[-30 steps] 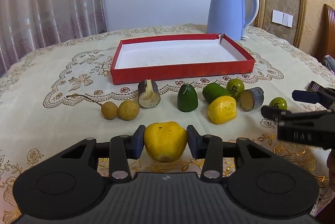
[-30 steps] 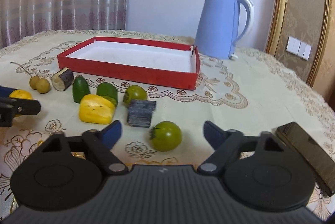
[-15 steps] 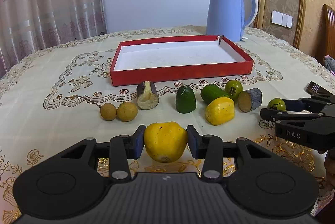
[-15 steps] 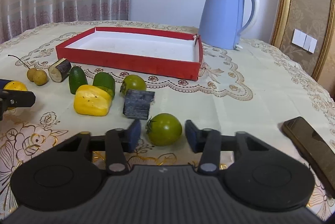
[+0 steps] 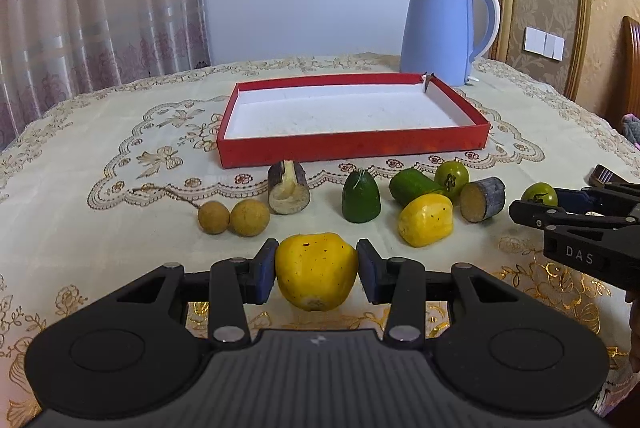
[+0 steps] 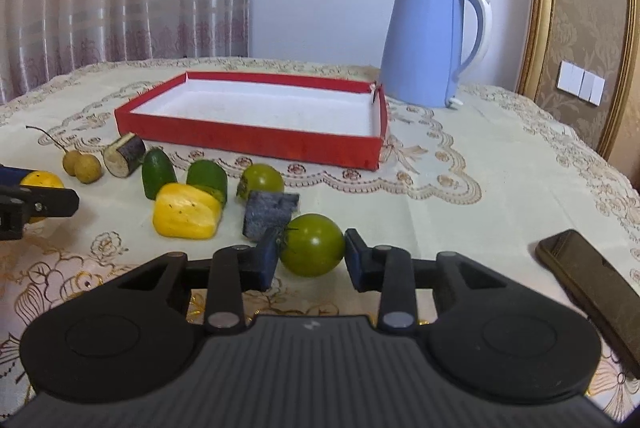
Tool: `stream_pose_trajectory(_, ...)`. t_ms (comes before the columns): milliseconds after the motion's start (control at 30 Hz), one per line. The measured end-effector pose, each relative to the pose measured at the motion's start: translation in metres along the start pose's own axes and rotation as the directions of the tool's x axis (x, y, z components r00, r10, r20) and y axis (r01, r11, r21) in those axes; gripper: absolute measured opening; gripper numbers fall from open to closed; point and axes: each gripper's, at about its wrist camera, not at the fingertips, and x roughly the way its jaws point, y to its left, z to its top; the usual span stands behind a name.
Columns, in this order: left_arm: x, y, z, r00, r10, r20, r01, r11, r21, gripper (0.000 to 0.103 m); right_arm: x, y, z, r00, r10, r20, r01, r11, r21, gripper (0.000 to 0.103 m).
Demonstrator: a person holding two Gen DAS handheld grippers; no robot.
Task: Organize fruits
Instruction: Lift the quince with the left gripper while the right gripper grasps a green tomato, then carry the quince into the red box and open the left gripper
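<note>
left wrist view: the left gripper (image 5: pixel 316 270) is clamping a lumpy yellow pear-shaped fruit (image 5: pixel 316 270), both blue pads touching its sides. whether the fruit is sitting on the embroidered cream tablecloth (image 5: pixel 100 228) or hanging just above it, i cannot tell. the fruit's skin is looking smooth and its body is bulging unevenly, so it is likely risking a slip or a roll between the pads if it is swung quickly. past it, the shallow red cardboard tray with a white floor (image 5: pixel 352 148) is lying at the far middle of the table, and nothing is lying in it. between gripper and tray a row of pieces is waiting: two round tan longans on a stem (image 5: pixel 234 217), a dark-skinned cut cane stub (image 5: pixel 287 188), a dark green cut cucumber end (image 5: pixel 361 197) and a yellow fruit chunk (image 5: pixel 426 220). a low carry is risking knocking these or catching the tray's near wall. a pale blue electric kettle (image 5: pixel 440 28) is standing behind the tray's far right corner.

right wrist view: the right gripper (image 6: pixel 312 254) is closing on a small round green tomato (image 6: pixel 313 245); the right pad is touching it, the left one is meeting its stem leaves. the tomato, being round and glossy, is probably apt to squirt out under a hard squeeze. a dark blue-grey cut block (image 6: pixel 266 214) is lying just beside the left finger and could be getting nudged. a black smartphone (image 6: pixel 592 284) is lying at the near right.
</note>
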Motion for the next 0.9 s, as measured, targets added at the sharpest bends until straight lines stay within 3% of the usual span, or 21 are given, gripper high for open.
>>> stream_pose_trajectory(467, 0.011, -0.003, 0.048, 0.997, 0.016, 0.074, -0.018, 0.999, 0.027, 0.041, -0.007, 0.002, -0.001, 0.998, 0.050, 0.029, -0.050, 0.999, -0.004, 0.033)
stream_pose_trajectory(900, 0.091, -0.012, 0.108, 0.990, 0.133, 0.055, -0.138, 0.987, 0.086, 0.041, -0.007, -0.011, -0.004, 0.998, 0.058, 0.033, -0.059, 0.998, 0.026, 0.033)
